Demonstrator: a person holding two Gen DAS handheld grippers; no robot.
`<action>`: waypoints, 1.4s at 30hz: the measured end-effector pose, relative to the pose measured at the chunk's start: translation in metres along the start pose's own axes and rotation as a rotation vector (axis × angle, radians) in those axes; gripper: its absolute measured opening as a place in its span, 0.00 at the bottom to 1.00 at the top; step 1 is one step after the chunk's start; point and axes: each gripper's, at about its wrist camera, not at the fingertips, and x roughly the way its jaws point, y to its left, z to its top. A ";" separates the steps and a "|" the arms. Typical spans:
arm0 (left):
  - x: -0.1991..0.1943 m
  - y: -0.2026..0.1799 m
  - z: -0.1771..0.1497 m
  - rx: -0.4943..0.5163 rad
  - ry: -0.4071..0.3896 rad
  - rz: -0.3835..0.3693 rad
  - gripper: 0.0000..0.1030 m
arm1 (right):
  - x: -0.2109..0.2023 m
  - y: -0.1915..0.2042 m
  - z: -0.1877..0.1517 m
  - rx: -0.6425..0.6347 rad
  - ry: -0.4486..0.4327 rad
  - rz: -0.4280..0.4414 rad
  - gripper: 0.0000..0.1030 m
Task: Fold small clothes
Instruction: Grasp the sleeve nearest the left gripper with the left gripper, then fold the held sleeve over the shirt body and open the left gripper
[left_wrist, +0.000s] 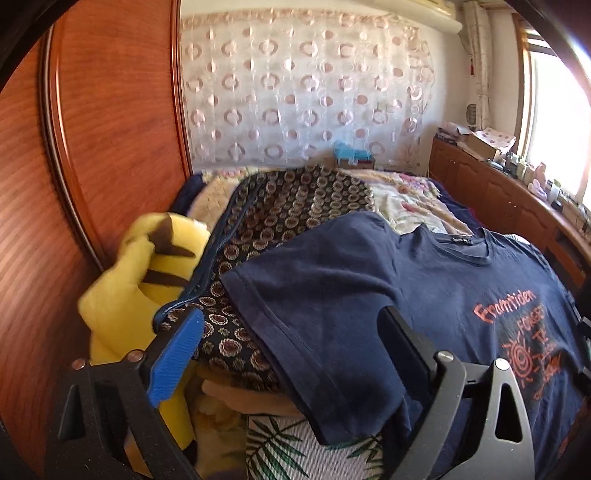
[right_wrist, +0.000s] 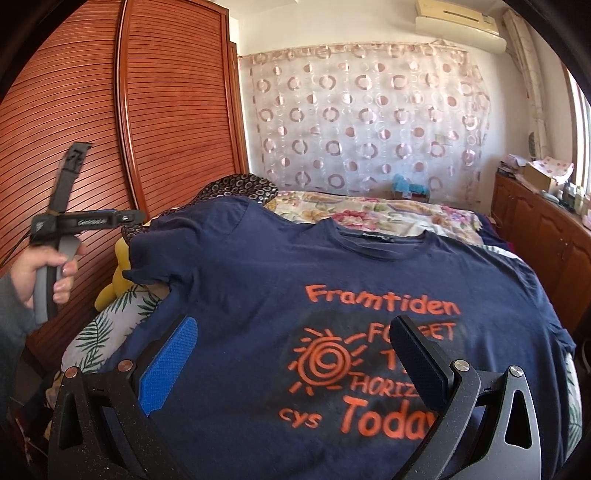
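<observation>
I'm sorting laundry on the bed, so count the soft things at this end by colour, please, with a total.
Navy: 1, the t-shirt lying flat, print up
Yellow: 1, the plush toy beside the wardrobe
Dark with ring pattern: 1, the zipped cover under the shirt's sleeve
White with green leaves: 1, the leaf-print fabric at the near edge
Total: 4

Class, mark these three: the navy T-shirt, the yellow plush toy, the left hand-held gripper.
navy T-shirt (right_wrist: 258, 266), right wrist view, chest above the print.
yellow plush toy (left_wrist: 118, 306), left wrist view, body.
left hand-held gripper (left_wrist: 291, 343), left wrist view, between its fingertips.
</observation>
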 end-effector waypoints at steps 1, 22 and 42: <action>0.005 0.003 0.000 -0.013 0.017 -0.015 0.86 | 0.001 -0.001 0.000 -0.003 0.001 0.005 1.00; 0.043 0.004 -0.007 0.019 0.203 -0.125 0.09 | -0.001 0.005 0.000 -0.024 0.002 0.020 1.00; 0.002 -0.159 0.032 0.356 0.062 -0.239 0.07 | -0.013 -0.011 -0.008 0.053 -0.022 -0.021 1.00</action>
